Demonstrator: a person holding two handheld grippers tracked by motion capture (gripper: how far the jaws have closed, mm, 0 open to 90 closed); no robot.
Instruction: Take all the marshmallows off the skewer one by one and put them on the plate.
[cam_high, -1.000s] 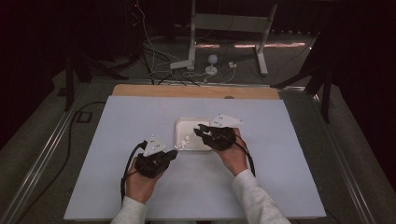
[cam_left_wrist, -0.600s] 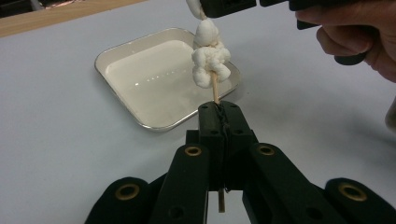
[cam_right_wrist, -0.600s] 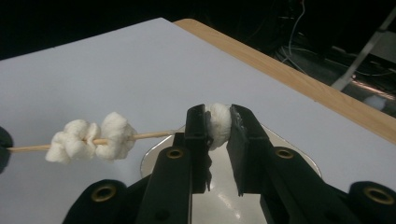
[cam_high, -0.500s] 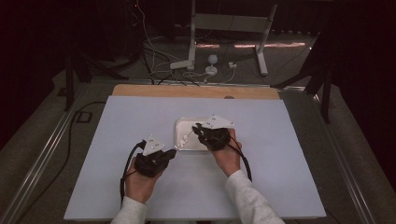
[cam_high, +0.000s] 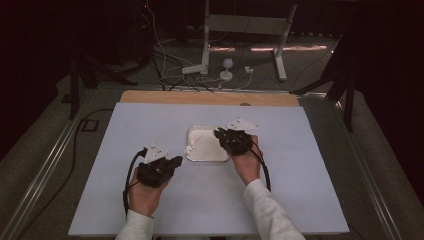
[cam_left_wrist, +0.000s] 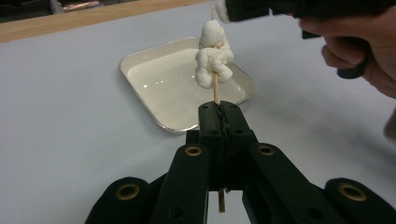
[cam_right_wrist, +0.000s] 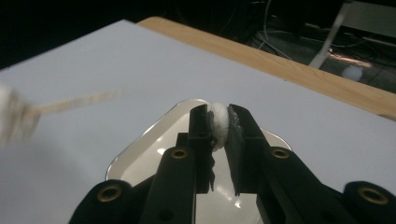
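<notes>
Left fingers (cam_left_wrist: 219, 112) clamp the skewer (cam_left_wrist: 216, 91) upright; right fingers (cam_right_wrist: 218, 122) pinch a marshmallow (cam_right_wrist: 218, 125).

**Black Two-Jaw Grippers, White Sleeves**

Two hand-held grippers are seen, each built of matte black parts. The left gripper (cam_high: 176, 161) is topped by a pale grey three-cornered plate, and a black cable is looped from its body back past the wrist. The right gripper (cam_high: 218, 132) is fitted with the same pale plate and a black cable trailed along the forearm. In the gripper views, each pair of jaws is carried on broad black link arms, in which brass-coloured ringed pivots are set, with small dark screw holes beside them. Rectangular black pads are mounted at the tips. Long white sleeves are worn on both forearms.
</notes>
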